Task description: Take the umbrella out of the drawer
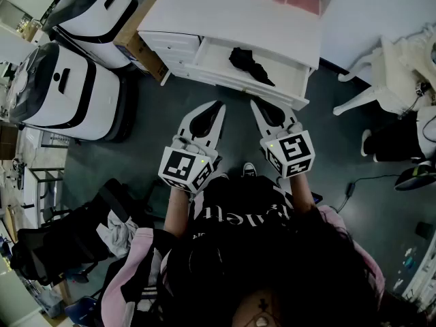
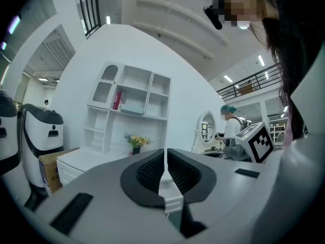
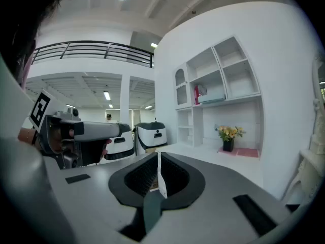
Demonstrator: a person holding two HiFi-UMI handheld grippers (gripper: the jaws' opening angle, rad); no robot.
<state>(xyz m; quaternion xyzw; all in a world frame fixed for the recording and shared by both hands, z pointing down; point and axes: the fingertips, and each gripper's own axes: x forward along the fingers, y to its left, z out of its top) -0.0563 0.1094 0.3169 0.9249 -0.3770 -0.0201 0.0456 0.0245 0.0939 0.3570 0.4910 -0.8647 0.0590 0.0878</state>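
Checking the head view first: the black folded umbrella (image 1: 250,65) lies loose in the open drawer (image 1: 240,86) of the white desk (image 1: 231,19), toward the drawer's right half, slanting across the bottom. Your left gripper (image 1: 219,105) and right gripper (image 1: 255,103) both sit over the dark floor, side by side, short of the drawer front and touching nothing. The right one looks the nearer to the umbrella, so lead with it.

Left gripper view: the left gripper (image 2: 165,155) has its pads pressed together with nothing between them. It looks level at the shelf unit (image 2: 129,108) and the flowers (image 2: 136,141), well above the drawer, and the umbrella is not in this view.

Right gripper view: the right gripper (image 3: 159,159) is likewise pressed together and empty, with the other gripper beside it. No umbrella here either.

Judgement for the reach:
- Spread the right jaws before you go in, not over the drawer.
- Tip the gripper down until the umbrella shows between the jaws.
- Pinch across the thick middle of the bundle, as loose fabric may slip.
- Lift straight up, clearing the drawer front.
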